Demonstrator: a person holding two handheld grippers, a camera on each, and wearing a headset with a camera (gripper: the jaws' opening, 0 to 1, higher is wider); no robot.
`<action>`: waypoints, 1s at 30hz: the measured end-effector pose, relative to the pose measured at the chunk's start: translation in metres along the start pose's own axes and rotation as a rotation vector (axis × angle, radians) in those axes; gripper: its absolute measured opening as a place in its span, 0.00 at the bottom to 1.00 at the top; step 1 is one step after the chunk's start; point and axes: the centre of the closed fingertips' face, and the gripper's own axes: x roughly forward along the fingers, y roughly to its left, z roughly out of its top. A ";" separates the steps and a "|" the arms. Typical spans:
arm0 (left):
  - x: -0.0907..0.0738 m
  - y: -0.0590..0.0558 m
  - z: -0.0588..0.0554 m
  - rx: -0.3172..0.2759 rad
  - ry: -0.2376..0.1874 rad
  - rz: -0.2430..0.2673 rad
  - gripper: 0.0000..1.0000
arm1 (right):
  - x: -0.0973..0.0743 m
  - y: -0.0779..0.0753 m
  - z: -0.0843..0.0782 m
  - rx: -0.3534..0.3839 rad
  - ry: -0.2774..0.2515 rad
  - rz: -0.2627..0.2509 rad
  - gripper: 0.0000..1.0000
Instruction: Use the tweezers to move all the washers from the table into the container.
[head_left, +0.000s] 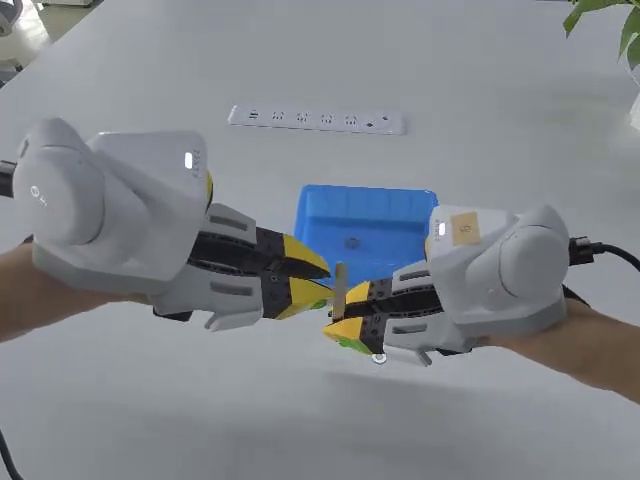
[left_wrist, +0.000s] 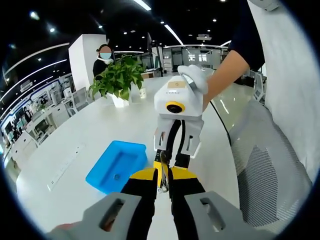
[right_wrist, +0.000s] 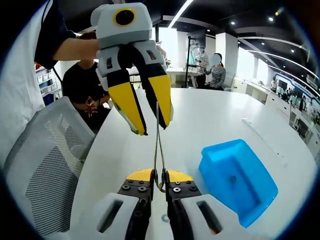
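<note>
My right gripper (head_left: 340, 325) is shut on the base of thin metal tweezers (right_wrist: 158, 145), whose two arms run forward from its jaws. The tweezers' far end sits between the yellow fingers (right_wrist: 127, 107) of my left gripper (right_wrist: 154, 127), which faces it, open, with a gap on each side. In the left gripper view the tweezers (left_wrist: 161, 178) lie in the narrow gap of its own jaws. One washer (head_left: 379, 357) lies on the white table under my right gripper. The blue container (head_left: 330, 215) stands just beyond, with one washer (head_left: 352, 241) inside.
A white power strip (head_left: 316, 119) lies on the table beyond the container. A potted plant (left_wrist: 117, 77) stands at the table's far corner. A mesh chair (right_wrist: 47, 170) is beside the table, and people stand in the background.
</note>
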 end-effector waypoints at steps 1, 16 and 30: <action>0.000 0.000 0.000 -0.001 -0.001 0.001 0.12 | -0.001 0.000 0.000 -0.002 0.001 0.000 0.09; -0.008 0.006 -0.008 -0.036 0.001 0.026 0.17 | -0.026 -0.022 0.024 -0.042 -0.011 -0.015 0.09; -0.007 0.011 -0.021 -0.078 0.020 0.040 0.26 | -0.037 -0.063 0.045 -0.080 -0.035 -0.059 0.10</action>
